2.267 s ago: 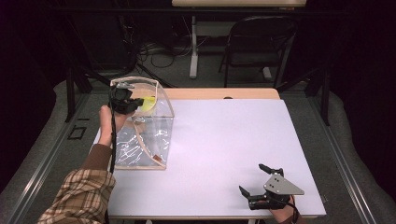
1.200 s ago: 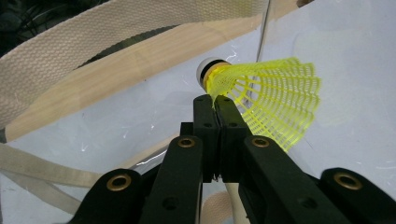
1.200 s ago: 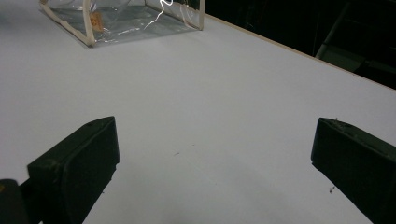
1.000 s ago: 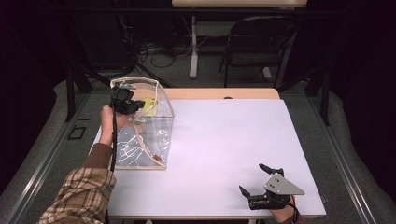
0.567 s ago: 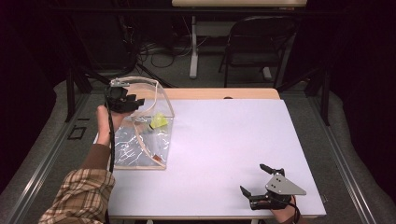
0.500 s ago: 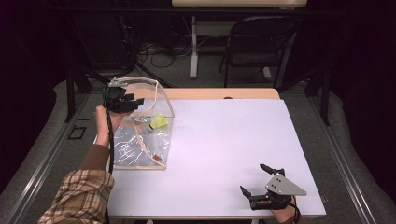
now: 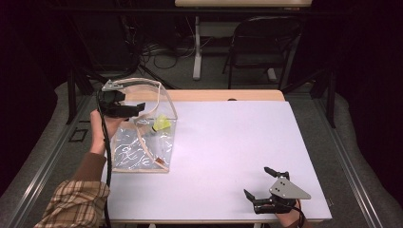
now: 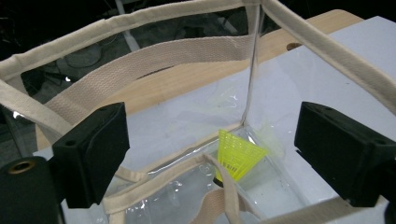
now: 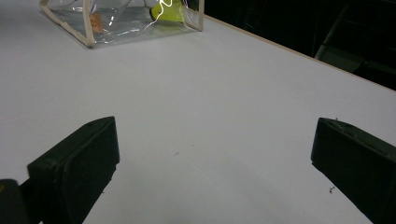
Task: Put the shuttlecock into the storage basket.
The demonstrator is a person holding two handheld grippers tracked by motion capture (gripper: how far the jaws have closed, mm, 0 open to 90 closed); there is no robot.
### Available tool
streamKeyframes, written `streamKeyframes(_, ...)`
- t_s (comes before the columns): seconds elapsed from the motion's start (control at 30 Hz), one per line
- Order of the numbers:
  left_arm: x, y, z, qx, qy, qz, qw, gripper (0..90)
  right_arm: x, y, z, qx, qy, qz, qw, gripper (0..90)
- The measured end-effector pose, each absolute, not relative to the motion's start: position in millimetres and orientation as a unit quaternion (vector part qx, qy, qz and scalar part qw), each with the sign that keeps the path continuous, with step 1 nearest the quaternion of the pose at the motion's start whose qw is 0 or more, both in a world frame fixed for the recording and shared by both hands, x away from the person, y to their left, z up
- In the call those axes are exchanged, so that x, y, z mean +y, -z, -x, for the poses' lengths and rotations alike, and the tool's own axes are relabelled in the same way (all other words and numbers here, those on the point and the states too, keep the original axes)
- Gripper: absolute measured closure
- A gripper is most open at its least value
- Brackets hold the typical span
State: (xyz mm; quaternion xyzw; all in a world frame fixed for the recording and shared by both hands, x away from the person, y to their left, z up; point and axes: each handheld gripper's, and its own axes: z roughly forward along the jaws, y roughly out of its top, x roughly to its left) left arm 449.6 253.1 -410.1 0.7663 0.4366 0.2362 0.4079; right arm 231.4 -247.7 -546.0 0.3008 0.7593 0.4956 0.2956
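A clear plastic bag [image 7: 138,145] with beige trim stands open at the table's left. A yellow shuttlecock [image 7: 162,124] lies on the bottom of the bag, in its far right corner. My left gripper [image 7: 137,109] hovers over the bag's mouth. Its jaws have just been opening and stand wide with nothing between them. In the left gripper view the shuttlecock [image 8: 237,156] lies well below the left gripper [image 8: 212,140], under the bag's rim [image 8: 140,18]. My right gripper [image 7: 257,182] rests open on the white table [image 7: 228,137] near its front right corner. In the right gripper view the right gripper [image 9: 215,158] frames bare table, with the bag [image 9: 112,25] far off.
A folding chair [image 7: 266,42] and a table leg [image 7: 196,47] stand behind the table, with cables on the floor. A wooden strip [image 7: 223,95] edges the table's far side. The left gripper's cable [image 7: 108,161] hangs along the plaid sleeve [image 7: 76,204].
The shuttlecock left the left gripper's jaws and dropped to the bottom of the bag. The left gripper opened and rose a little toward the bag's left rim. The right gripper stayed still.
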Motion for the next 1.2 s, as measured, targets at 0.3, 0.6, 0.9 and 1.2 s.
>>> streamKeyframes(0.3,251,406,-423,0.424,-0.250,-0.768,0.409,0.3,-247,546,-231,0.759,-0.495,-0.300,0.298,0.3)
streamKeyframes(0.6,253,406,-388,0.412,-0.267,-0.764,0.419,0.2,-247,545,-230,0.759,-0.495,-0.301,0.298,0.3)
streamKeyframes(0.9,250,408,-354,0.393,-0.288,-0.760,0.429,0.1,-247,545,-230,0.759,-0.495,-0.300,0.298,0.3)
streamKeyframes(1.2,249,415,-331,0.385,-0.301,-0.755,0.438,0.2,-247,545,-230,0.759,-0.494,-0.301,0.297,0.3)
